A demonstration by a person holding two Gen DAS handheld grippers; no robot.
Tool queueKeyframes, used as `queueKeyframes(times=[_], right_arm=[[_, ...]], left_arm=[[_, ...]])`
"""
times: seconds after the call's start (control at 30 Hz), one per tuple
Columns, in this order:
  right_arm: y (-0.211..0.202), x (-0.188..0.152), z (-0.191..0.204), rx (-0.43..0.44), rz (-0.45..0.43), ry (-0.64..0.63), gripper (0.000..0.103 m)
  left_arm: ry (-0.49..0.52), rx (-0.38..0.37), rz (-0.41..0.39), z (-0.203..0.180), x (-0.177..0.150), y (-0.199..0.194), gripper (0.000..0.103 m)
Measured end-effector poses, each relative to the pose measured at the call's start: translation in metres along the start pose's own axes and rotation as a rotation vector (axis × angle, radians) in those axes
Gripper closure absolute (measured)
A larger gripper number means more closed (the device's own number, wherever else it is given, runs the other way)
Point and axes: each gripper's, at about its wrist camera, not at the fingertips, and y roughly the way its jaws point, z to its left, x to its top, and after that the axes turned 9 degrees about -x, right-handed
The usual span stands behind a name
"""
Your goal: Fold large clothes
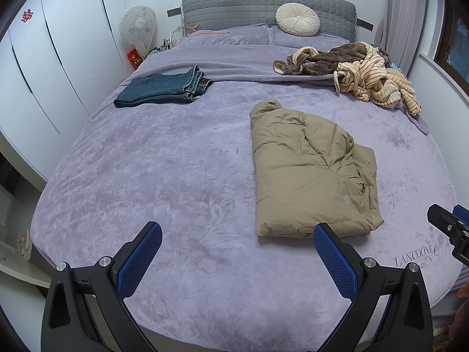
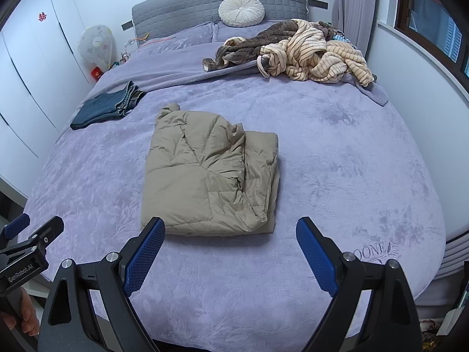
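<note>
Khaki puffer jacket [image 2: 211, 170] lies folded into a bundle mid-bed on the lavender bedspread [image 2: 337, 152], just beyond both grippers. The left gripper [image 1: 237, 234] and right gripper [image 2: 230, 230] hang over the bed's near edge, jaws wide, holding nothing. Risk: the slick, springy padding may puff back open if 1 pad snags only the loose top layer. The heap of 2 plush robes [image 2: 296, 50] by the headboard looks tangled; dragging 1 could pull both.

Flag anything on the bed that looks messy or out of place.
The striped and brown clothes lie in a tangled heap near the headboard, unfolded. The tan jacket and jeans lie folded.
</note>
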Motion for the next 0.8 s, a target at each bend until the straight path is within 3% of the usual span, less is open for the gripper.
queueKeyframes(times=[0.8], right_arm=[[-0.0004, -0.0006, 0.0014, -0.002, 0.000, 0.001, 0.010]], left_arm=[[0.002, 0.002, 0.000, -0.0006, -0.0008, 0.0006, 0.000]])
